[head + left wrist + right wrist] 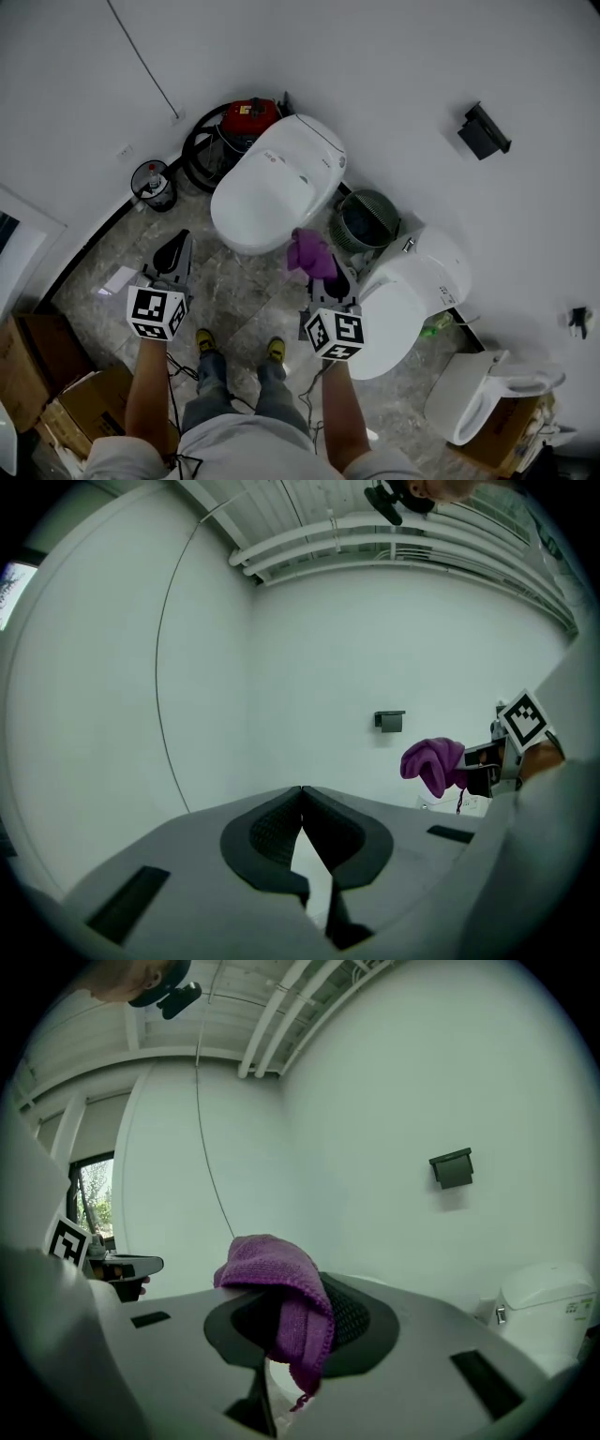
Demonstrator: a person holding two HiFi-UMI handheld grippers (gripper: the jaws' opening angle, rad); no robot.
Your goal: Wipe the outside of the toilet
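While both forearms reached forward over the marble floor (246,302), the left gripper (174,247) hovered to the left of the toilet (277,183), its fingers (262,834) pressed together on nothing. The white toilet stood with its lid down. The right gripper (330,277) pinched a purple cloth (312,251) between its fingers (364,1321), just beside the bowl's front right edge.

Bin (367,220) stands between left toilet (277,183) and right toilet (412,300).
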